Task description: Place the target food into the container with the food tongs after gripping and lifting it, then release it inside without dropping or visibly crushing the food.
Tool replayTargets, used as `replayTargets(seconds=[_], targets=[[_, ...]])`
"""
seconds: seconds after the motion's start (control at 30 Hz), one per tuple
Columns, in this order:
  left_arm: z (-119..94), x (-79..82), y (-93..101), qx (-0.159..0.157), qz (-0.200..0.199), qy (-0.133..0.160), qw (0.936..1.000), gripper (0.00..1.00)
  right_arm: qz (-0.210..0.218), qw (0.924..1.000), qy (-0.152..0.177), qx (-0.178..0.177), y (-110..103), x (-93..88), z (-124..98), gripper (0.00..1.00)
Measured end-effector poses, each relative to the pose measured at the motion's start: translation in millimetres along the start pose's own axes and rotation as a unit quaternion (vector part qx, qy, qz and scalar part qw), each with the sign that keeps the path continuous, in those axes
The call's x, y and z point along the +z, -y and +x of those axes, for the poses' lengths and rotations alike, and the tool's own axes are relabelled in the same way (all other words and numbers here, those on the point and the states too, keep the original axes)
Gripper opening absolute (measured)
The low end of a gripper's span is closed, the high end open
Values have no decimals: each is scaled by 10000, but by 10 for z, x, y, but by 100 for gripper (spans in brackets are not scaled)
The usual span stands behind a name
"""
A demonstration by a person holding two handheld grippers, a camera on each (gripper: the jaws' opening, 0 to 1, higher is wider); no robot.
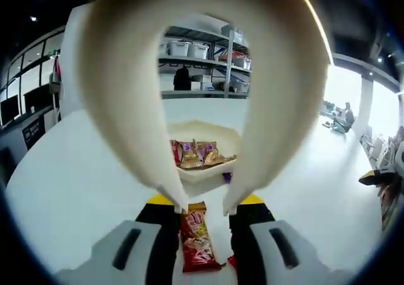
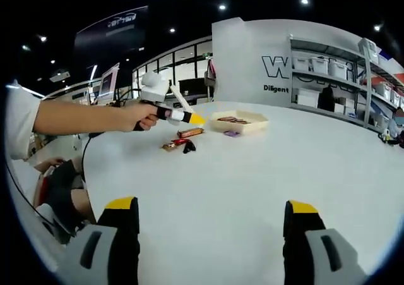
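My left gripper (image 1: 206, 200) is shut on cream food tongs (image 1: 120, 108), whose arms loop high over the left gripper view. The tong tips (image 1: 179, 204) stand apart, either side of the far end of a red wrapped snack bar (image 1: 197, 237) lying on the white table, without touching it. Just beyond sits the shallow cream container (image 1: 208, 172) with several wrapped snacks inside. In the right gripper view, a hand (image 2: 142, 115) holds the left gripper (image 2: 169, 113) above loose bars (image 2: 189, 133), near the container (image 2: 240, 123). My right gripper (image 2: 211, 206) is open over bare table.
A small purple packet (image 1: 227, 177) lies by the container's near right corner, also visible in the right gripper view as the purple packet (image 2: 231, 133). More wrapped snacks (image 2: 174, 146) lie left of the bars. Shelving with bins (image 1: 202, 51) stands behind the round white table (image 2: 252, 177).
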State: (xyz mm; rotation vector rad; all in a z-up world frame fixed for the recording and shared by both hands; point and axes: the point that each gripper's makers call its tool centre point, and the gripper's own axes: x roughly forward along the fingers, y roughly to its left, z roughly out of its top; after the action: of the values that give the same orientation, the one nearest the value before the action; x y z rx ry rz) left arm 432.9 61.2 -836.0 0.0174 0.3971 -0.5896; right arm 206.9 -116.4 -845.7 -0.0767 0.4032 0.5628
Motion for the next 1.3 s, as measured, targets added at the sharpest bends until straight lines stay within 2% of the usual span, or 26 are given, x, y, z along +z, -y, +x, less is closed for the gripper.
replayTargets(seconds=[0.1, 0.13, 0.4, 0.5, 0.53, 0.67, 0.83, 0.9, 0.97, 1.07, 1.2, 1.3], targets=[[-5, -67, -7, 15, -46, -56, 10000, 28, -8, 10000, -16, -6, -5, -8, 3, 93], [-16, -52, -5, 9, -24, 47, 10000, 28, -8, 10000, -12, 2, -17, -5, 5, 93], [-75, -27, -68, 91, -30, 36, 9999, 28, -19, 10000, -4, 24, -47, 19, 19, 93], [-87, -102, -63, 139, -91, -46, 9999, 29, -59, 10000, -22, 25, -62, 16, 30, 93], [-97, -100, -48, 137, -67, 23, 9999, 28, -65, 10000, -25, 32, -68, 16, 33, 93], [-93, -88, -48, 178, 73, 1, 9998, 29, -83, 9999, -28, 61, -96, 17, 36, 93], [-130, -30, -106, 267, -2, 78, 9996, 29, -55, 10000, -6, 44, -77, 24, 14, 93], [-152, -96, -137, 410, -95, -68, 9991, 29, -82, 10000, -21, 35, -72, 20, 12, 93], [-129, -175, -73, 320, -142, -159, 9993, 29, -71, 10000, 6, 37, -79, 32, 6, 93], [-123, -179, -55, 414, 113, -123, 9990, 29, -83, 10000, 2, 44, -84, 30, 3, 93], [-103, -172, -50, 402, 93, -135, 9991, 29, -99, 9999, -13, 51, -87, 20, -19, 93], [-103, -286, -89, 474, 193, -304, 9982, 28, -99, 9999, -9, 17, -63, 17, -38, 93]])
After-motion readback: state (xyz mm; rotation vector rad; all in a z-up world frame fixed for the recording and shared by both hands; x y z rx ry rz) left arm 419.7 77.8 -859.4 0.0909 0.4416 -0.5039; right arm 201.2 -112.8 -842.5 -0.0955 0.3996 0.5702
